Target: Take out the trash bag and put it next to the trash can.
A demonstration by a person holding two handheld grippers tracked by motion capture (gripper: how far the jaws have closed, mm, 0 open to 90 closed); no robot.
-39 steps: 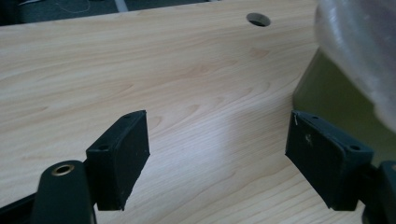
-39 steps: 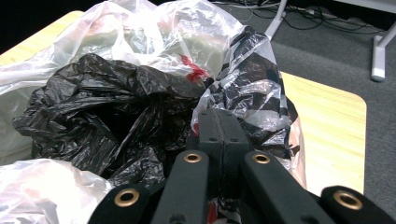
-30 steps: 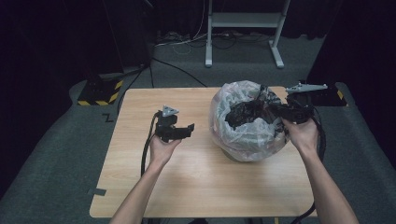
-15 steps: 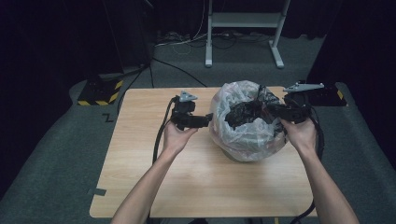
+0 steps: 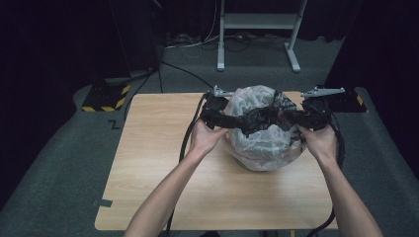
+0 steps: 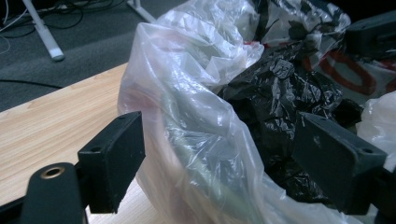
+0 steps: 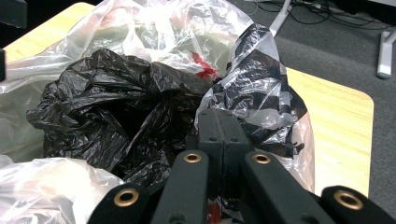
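Note:
A bulging clear plastic bag (image 5: 262, 145) stands on the wooden table (image 5: 158, 153), right of centre, with crumpled black plastic (image 5: 256, 119) in its mouth. My left gripper (image 5: 231, 120) is at the bag's left rim. In the left gripper view it (image 6: 224, 161) is open, one jaw outside the clear film (image 6: 187, 116) and the other inside against the black plastic (image 6: 280, 88). My right gripper (image 5: 290, 117) is at the bag's right rim. In the right gripper view it (image 7: 219, 133) is shut, pinching the bag's film (image 7: 261, 88) beside the black plastic (image 7: 107, 102).
A yellow-and-black striped block (image 5: 105, 96) lies on the floor beyond the table's far left corner. A black box (image 5: 348, 101) sits at the far right corner. A white stand (image 5: 257, 29) and cables are behind. Bare tabletop lies left of and in front of the bag.
My left gripper has moved from the table's middle left, rightward and away, up to the bag's left rim and now straddles it. The right gripper has stayed at the right rim.

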